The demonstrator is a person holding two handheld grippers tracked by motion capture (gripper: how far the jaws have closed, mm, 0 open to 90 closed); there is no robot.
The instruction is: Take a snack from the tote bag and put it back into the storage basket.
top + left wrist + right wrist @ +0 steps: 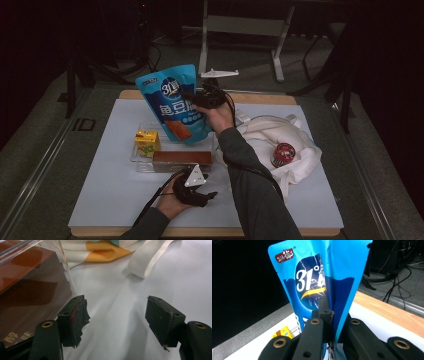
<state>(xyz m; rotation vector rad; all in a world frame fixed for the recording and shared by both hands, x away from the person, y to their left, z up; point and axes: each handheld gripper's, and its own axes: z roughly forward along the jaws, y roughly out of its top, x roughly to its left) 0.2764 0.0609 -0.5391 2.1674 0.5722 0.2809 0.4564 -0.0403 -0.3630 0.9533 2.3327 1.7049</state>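
A blue snack pouch (172,105) with white lettering hangs above the back of the clear tray (137,155). My right gripper (200,97) is shut on the pouch's right edge; in the right gripper view the pouch (317,277) stands folded between the two black jaws of the gripper (332,322). In the tray lie a yellow drink carton (147,141) and a brown box (182,160). My left gripper (207,196) rests low near the table's front, jaws open with nothing between them. Its own view has the gripper (116,322) over white table, the brown box (30,295) at its left.
A white cloth bag (280,137) lies to the right of the tray with a red round tin (284,154) on it; its strap (147,258) reaches towards my left gripper. The white mat (110,190) covers a wooden table. A metal stand (240,30) rises behind the table.
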